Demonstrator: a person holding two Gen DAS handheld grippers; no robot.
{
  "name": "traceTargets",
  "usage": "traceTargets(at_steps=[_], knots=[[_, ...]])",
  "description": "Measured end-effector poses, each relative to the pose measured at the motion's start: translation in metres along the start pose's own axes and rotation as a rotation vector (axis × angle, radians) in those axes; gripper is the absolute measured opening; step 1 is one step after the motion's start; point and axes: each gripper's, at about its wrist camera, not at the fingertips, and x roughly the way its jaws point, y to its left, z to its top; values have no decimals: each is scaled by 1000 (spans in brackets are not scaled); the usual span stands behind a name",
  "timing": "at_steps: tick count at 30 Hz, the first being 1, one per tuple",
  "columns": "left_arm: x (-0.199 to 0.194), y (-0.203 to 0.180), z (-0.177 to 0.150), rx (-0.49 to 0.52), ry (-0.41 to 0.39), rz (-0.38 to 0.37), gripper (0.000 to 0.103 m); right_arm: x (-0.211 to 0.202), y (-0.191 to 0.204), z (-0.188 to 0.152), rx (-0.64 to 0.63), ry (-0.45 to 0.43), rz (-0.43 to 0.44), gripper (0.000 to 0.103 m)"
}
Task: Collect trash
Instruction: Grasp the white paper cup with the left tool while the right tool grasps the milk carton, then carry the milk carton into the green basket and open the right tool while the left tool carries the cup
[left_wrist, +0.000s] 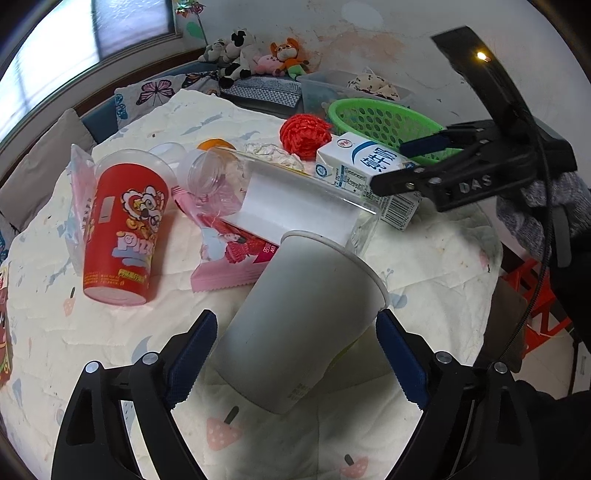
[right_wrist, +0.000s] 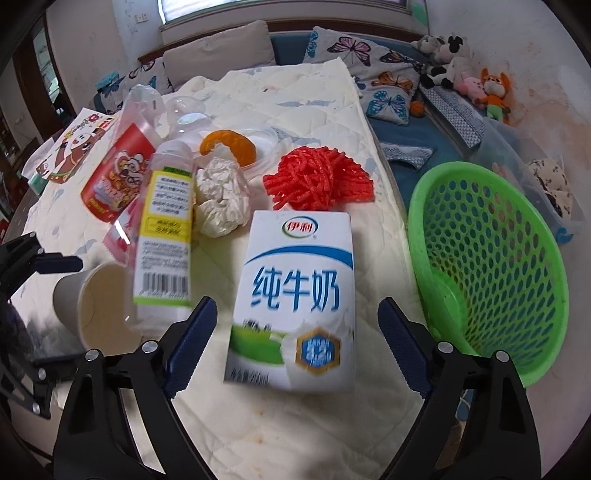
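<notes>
Both grippers tilt down, straddling paper cup (left_wrist: 295, 321) and milk carton (right_wrist: 295, 299).

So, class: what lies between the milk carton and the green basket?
Nothing: in the right wrist view only bare quilted cloth separates the milk carton from the green basket.

left wrist: close, down over paper cup (left_wrist: 299, 325) | right wrist: close over milk carton (right_wrist: 295, 299) | both see both
</notes>
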Motion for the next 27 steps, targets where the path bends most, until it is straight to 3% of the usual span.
traceTargets(at_steps=[4,10,15,20,27], knots=[[7,2,4,-5,11,-14,85,13,-2,7,1,23,-8,83],[15,0,4,2,36,-14,85,20,-8,7,26,34,25,66],[15,-4,7,2,28,1,82,4,-8,1,38,5,42,66],[11,-6,6,-20,20,12,68,-14,-5,-4,38,-31,44,66],[-5,-10,-2,-57,-7,24,65,-40,-16,-8,59,-86,28,66]])
